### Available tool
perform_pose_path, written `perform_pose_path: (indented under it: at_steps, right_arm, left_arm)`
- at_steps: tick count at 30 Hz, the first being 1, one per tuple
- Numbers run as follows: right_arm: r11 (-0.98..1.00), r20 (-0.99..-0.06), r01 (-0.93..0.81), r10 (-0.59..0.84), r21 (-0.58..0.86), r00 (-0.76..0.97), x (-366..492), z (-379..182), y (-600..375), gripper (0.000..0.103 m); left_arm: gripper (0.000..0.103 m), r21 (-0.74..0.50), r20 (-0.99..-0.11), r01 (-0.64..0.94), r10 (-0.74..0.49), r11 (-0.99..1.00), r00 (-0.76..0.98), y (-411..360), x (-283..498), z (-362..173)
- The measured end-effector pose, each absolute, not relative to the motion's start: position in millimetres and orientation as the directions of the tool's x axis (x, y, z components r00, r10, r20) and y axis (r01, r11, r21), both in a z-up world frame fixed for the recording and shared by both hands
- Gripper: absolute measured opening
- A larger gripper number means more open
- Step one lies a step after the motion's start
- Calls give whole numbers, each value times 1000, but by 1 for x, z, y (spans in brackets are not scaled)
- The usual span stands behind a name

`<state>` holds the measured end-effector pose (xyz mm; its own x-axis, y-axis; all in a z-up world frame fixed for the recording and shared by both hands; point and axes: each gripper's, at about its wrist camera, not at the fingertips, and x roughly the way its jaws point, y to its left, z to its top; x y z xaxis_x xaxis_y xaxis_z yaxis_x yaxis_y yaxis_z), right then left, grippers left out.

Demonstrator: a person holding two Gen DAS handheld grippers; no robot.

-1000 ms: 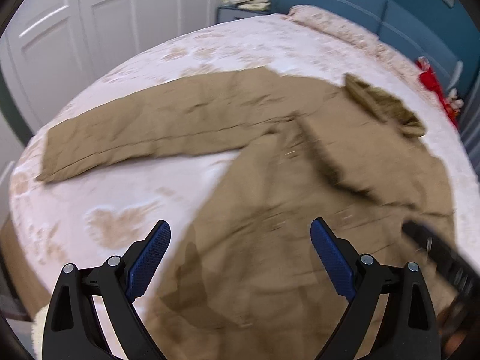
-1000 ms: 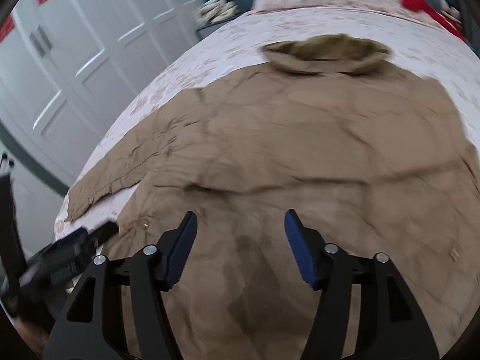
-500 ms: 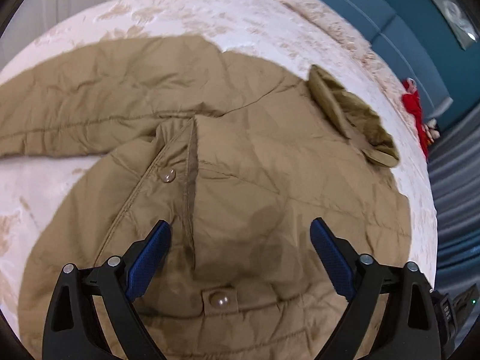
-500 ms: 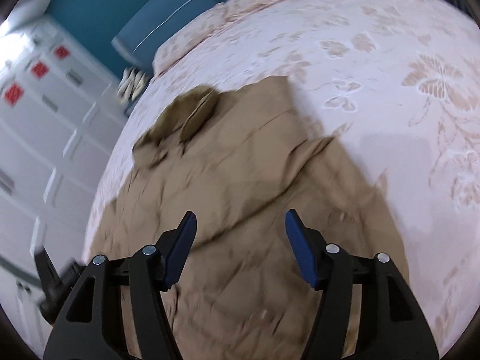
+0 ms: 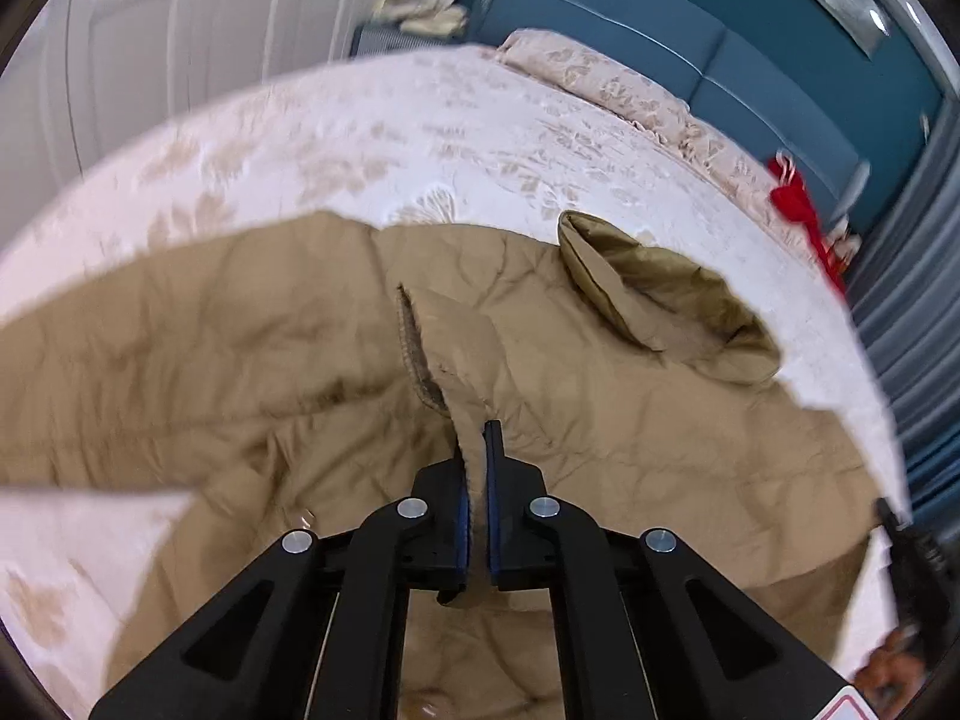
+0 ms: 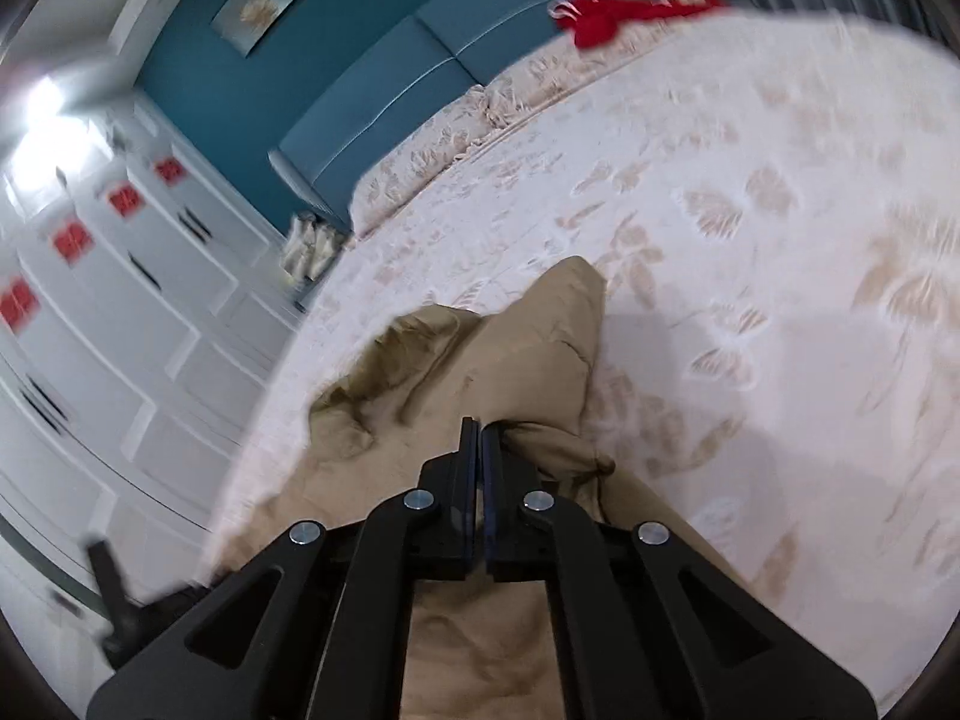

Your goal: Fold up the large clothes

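The tan coat [image 5: 600, 420] lay spread on the bed [image 5: 420, 138]; the left hand-held gripper [image 5: 478, 450] and right hand-held gripper [image 6: 480, 444] each pinched its fabric, jaws clamped together.

The right gripper [image 6: 479, 429] has its jaws pressed together on a fold of the tan jacket [image 6: 528, 360], which bunches up around the fingertips on the floral bedspread [image 6: 780, 240]. A blue headboard [image 6: 384, 102] stands behind the bed, with a red cloth [image 6: 606, 15] near it and white cupboards [image 6: 108, 324] at the left
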<state>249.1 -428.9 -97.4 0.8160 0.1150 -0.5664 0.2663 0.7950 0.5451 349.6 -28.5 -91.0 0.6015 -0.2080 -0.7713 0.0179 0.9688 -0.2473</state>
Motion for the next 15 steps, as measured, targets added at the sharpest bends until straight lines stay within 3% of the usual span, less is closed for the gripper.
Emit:
perform_pose_path:
  at_steps: [4,10,12,14,15]
  right_arm:
    - [814,-743,380,93,440,662,265,-157,-430,0]
    - [857,-785,388,31,339,618,268,-169,-418,1]
    - [867,-797,393,6,305,604,268,-165,-414,5]
    - [874,-815,417,-42,250,578,260,-154,-410,18]
    - [876,-817,423,-60,233,574,253,-149,-407,21]
  left_arm:
    - [3,-173,-835,10,-152,985,530,-35,351,-139]
    - [8,-111,-830,17,-102,994,549,-42,345,-152]
    - [13,-86,-831,8,-76,996,550,-44,345,-152]
    - [15,-68,-834,14,-65,998,548,-45,342,-145]
    - [25,-63,-838,17,-62,998,542,-43,339,-141]
